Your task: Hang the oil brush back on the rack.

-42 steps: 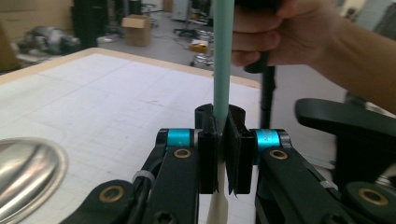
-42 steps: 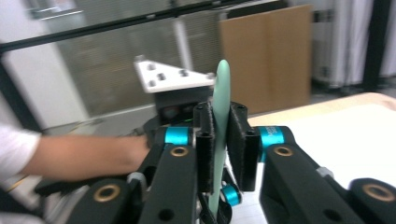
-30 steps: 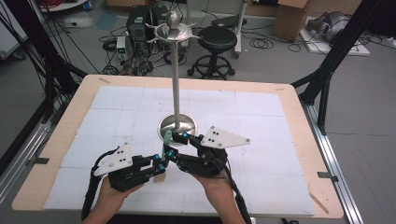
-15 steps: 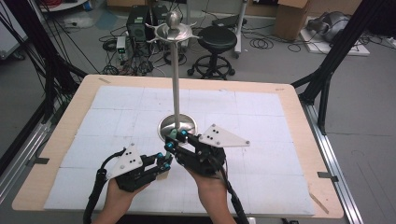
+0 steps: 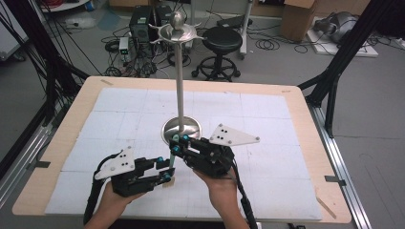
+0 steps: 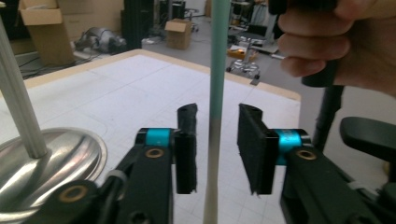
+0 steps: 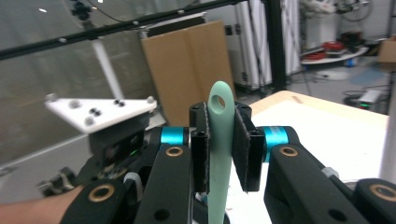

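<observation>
**Handover: my left lets go, my right takes hold**

My left gripper (image 6: 217, 154) has just opened, its jaws apart around the slim mint-green, wooden-ended utensil (image 6: 215, 116). My right gripper (image 7: 219, 144) has just closed, clamping its holed tip. Both sit just before the steel hanging stand (image 5: 180, 129) on the white-papered wooden table (image 5: 286, 157); cluttered lab behind.

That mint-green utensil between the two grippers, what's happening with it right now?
A person is passing the mint-green utensil with a hanging hole in its handle from one handheld gripper to the other. The right gripper has just been closing, and its pads now press on the handle near the hole. The left gripper has just been opening; the utensil's shaft stands between its jaws, clear of both pads. Close by stands the tall silver metal stand with a round base on the white table mat.
</observation>
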A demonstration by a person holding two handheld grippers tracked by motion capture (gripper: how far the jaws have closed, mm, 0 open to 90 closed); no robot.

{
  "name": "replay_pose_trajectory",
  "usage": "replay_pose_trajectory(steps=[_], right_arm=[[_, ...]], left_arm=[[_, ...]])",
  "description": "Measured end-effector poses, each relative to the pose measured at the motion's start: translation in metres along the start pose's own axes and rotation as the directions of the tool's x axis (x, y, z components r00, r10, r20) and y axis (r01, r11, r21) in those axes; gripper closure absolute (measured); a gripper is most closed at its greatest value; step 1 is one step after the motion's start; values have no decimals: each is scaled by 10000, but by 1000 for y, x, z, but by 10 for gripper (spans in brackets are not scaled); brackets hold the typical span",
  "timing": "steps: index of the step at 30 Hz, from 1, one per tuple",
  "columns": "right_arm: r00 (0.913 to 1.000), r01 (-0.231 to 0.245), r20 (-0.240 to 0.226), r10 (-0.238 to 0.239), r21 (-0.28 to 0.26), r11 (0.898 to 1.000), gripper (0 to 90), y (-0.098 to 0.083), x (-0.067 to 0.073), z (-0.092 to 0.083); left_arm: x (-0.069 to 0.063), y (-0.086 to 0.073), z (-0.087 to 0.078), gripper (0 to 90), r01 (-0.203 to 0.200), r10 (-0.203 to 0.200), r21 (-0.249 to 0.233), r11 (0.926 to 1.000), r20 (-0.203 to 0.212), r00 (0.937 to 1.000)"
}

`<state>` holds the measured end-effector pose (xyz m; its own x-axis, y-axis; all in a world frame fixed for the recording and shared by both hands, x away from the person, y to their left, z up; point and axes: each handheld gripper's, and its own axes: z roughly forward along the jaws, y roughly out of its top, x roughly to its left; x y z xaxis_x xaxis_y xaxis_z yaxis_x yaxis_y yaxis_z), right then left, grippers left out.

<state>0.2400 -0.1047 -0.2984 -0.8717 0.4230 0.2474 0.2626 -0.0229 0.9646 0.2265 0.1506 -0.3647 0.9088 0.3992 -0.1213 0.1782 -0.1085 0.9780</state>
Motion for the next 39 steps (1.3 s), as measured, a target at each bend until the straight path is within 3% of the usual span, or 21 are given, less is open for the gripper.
replay_pose_trajectory(steps=[1, 4, 5, 6, 7, 8, 14, 16, 17, 20, 22, 25, 27, 29, 31, 32, 33, 34, 35, 38, 39], right_arm=[[9999, 17, -125, -17, 3, 10000, 788, 0, -1, -1], [9988, -23, -494, 24, 11, 10000, 789, -1, -5, -2], [9974, -16, -727, 16, -5, 10000, 789, -1, -6, -2], [9908, -38, -1352, 31, -45, 10000, 790, -1, -11, -3], [9908, -38, -1352, 31, -45, 10000, 790, -1, -11, -3], [9884, -34, -1516, 23, -67, 10000, 790, -1, -13, -3], [9463, 172, -3225, -223, -186, 9997, 791, 1, -24, -2], [9222, 388, -3849, -385, -69, 9992, 792, 1, -26, 2], [9222, 388, -3849, -385, -69, 9992, 792, 1, -26, 2], [9032, 398, -4274, -383, -54, 9992, 793, 0, -27, 6], [9007, 413, -4327, -400, -64, 9991, 794, 0, -27, 6], [8919, 435, -4503, -405, -37, 9990, 795, 0, -27, 8], [8896, 452, -4549, -420, -38, 9990, 796, 0, -28, 8], [8892, 424, -4559, -386, -18, 9991, 798, 0, -28, 8], [8944, 389, -4458, -362, -30, 9992, 797, 0, -28, 8], [9139, 360, -4046, -333, -11, 9994, 756, -1, -27, 7], [9139, 360, -4046, -333, -11, 9994, 756, -1, -27, 7], [9287, 353, -3692, -352, -65, 9994, 649, -1, -26, 7], [9497, 282, -3118, -298, -96, 9996, 549, -2, -25, 7], [9767, 345, -2120, -327, 49, 9994, 496, -4, -21, 6], [9805, 363, -1936, -341, 81, 9993, 496, -4, -19, 7]], left_arm=[[0, 0, 0, 629, 0, 0, 0, 10000, 0, 10000], [7, 2, -3, 588, 253, -247, -104, 9996, 586, 9980], [8, 2, -4, 580, 337, -324, -142, 9993, 854, 9958], [10, 2, -4, 569, 374, -352, -158, 9992, 1198, 9922], [10, 2, -4, 567, 374, -352, -158, 9992, 1198, 9922], [11, 2, -4, 567, 408, -383, -139, 9991, 1476, 9883], [13, 1, -2, 566, 694, -643, -122, 9975, 2430, 9679], [14, 1, -1, 578, 686, -653, -33, 9976, 2631, 9625], [14, 1, 0, 578, 684, -663, 19, 9977, 2712, 9602], [12, -1, 2, 623, 591, -630, 224, 9980, 2884, 9554], [11, -1, 2, 633, 538, -589, 256, 9982, 2906, 9550], [10, -2, 3, 719, 320, -388, 273, 9991, 3014, 9527], [9, -2, 2, 781, 242, -303, 241, 9994, 2967, 9545], [8, -2, 3, 828, 171, -223, 204, 9996, 2897, 9569], [8, -2, 3, 833, 142, -203, 251, 9996, 2626, 9647], [8, -2, 2, 835, 144, -212, 332, 9993, 2162, 9761], [8, -2, 2, 836, 144, -212, 332, 9993, 2162, 9761], [9, -1, 2, 836, 97, -162, 349, 9993, 1918, 9813], [9, -1, 2, 836, 65, -124, 359, 9993, 1682, 9857], [7, -1, 2, 837, 81, -113, 319, 9995, 1025, 9947], [7, 0, 2, 837, 80, -105, 309, 9995, 810, 9967]])
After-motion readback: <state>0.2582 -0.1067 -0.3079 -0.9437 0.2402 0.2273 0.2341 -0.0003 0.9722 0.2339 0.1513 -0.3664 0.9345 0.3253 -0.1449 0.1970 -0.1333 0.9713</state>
